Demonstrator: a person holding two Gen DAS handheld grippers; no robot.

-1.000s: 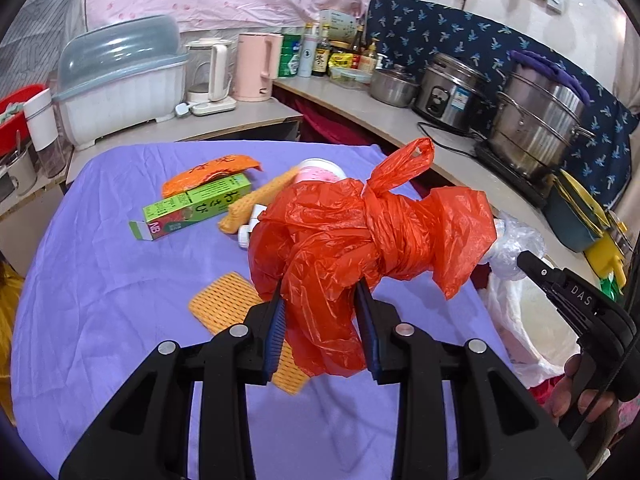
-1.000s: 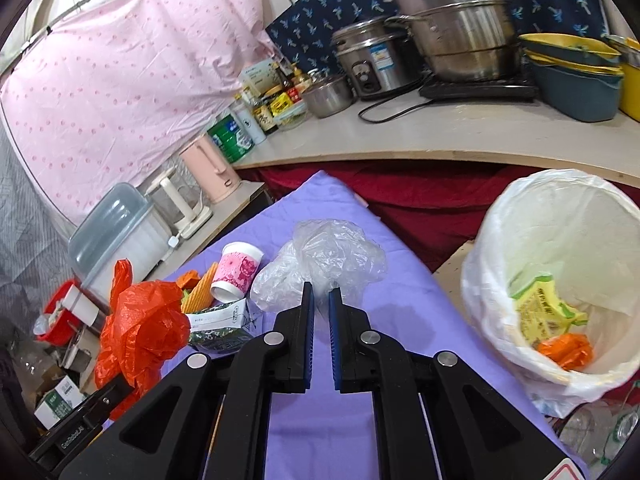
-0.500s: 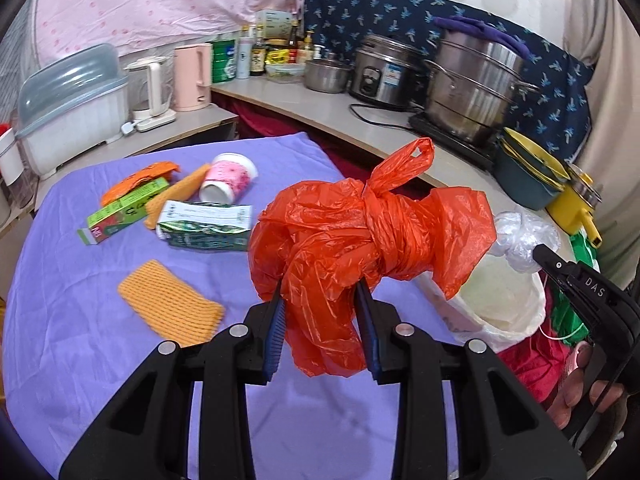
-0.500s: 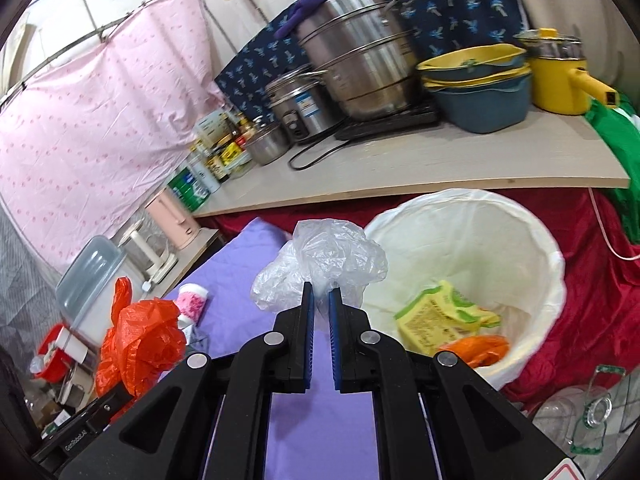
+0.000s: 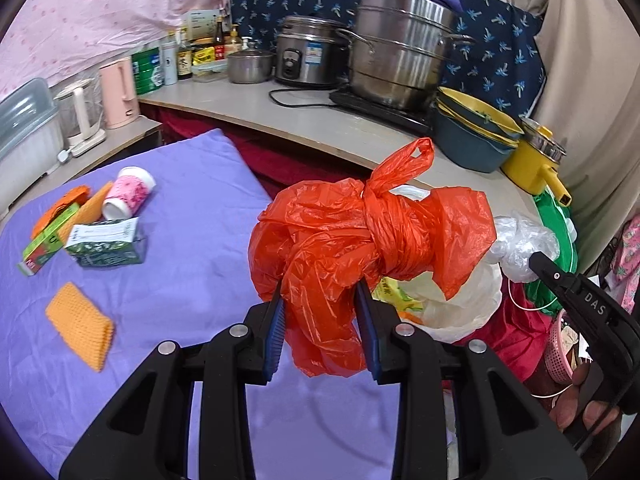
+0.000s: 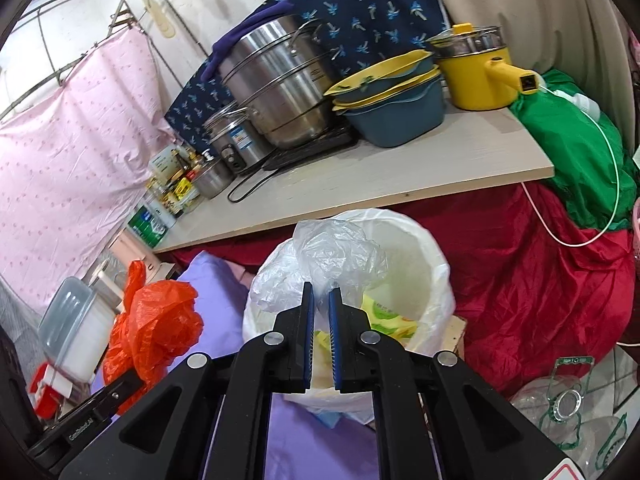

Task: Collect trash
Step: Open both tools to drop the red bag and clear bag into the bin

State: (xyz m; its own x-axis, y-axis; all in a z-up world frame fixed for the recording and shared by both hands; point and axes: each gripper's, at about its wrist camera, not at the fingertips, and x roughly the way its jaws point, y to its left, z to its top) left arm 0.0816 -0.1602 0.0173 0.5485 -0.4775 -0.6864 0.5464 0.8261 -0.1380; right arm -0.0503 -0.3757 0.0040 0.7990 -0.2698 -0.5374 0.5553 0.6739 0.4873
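- Jaws of right gripper [image 6: 319, 322] pinched clear plastic bag [image 6: 336, 252], directly above lined bin [image 6: 436, 276].
- Jaws of left gripper [image 5: 320, 300] clamped knotted orange bag [image 5: 368, 236]; bin lay ahead-right, farther off.
- Right hand nearer; likely drops first.

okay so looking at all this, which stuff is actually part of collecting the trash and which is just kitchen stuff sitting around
Part of the job:
- orange bag, held in the left tongs
- clear bag, held in the right tongs
- lined bin
- pink cup, cartons and orange mesh pad on the purple cloth

Just lying about:
- steel steamer pot
- rice cooker
- yellow pot
- pink kettle
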